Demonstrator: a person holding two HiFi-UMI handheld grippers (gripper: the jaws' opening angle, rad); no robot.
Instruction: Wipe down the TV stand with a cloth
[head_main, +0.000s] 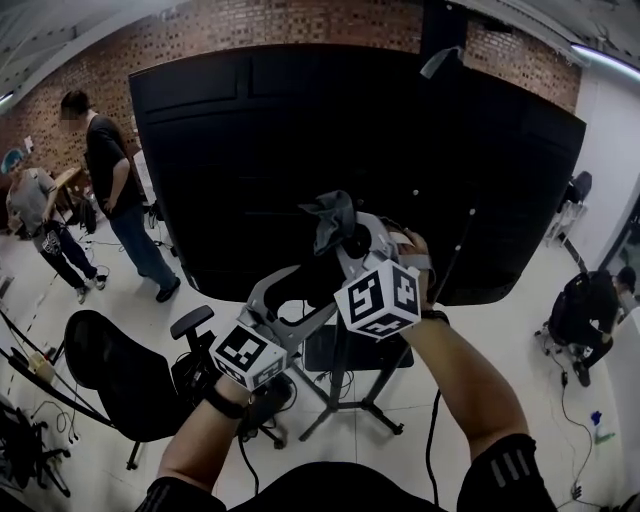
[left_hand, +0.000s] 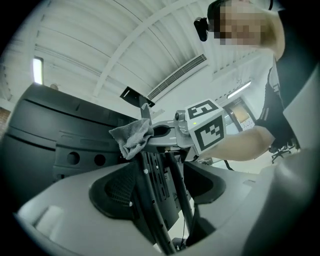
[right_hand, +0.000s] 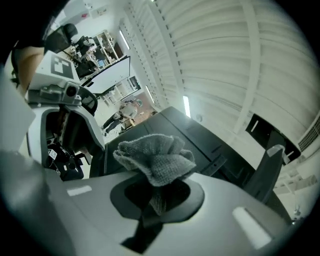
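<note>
A large black TV (head_main: 350, 150) shows its back, mounted on a dark stand (head_main: 345, 370) with splayed legs on the floor. My right gripper (head_main: 345, 240) is shut on a bunched grey cloth (head_main: 333, 222), held up against the lower middle of the TV back. In the right gripper view the cloth (right_hand: 156, 157) sticks up out of the jaws of the right gripper (right_hand: 157, 192). My left gripper (head_main: 300, 290) is just below and to the left, open. In the left gripper view the stand's column (left_hand: 157, 185) shows between the jaws of the left gripper (left_hand: 160, 200), under the cloth (left_hand: 132, 137).
A black office chair (head_main: 120, 370) stands on the floor at lower left. Two people (head_main: 110, 170) are at the far left and another person (head_main: 590, 310) sits at the right. A cable (head_main: 432, 440) trails beside the stand's legs.
</note>
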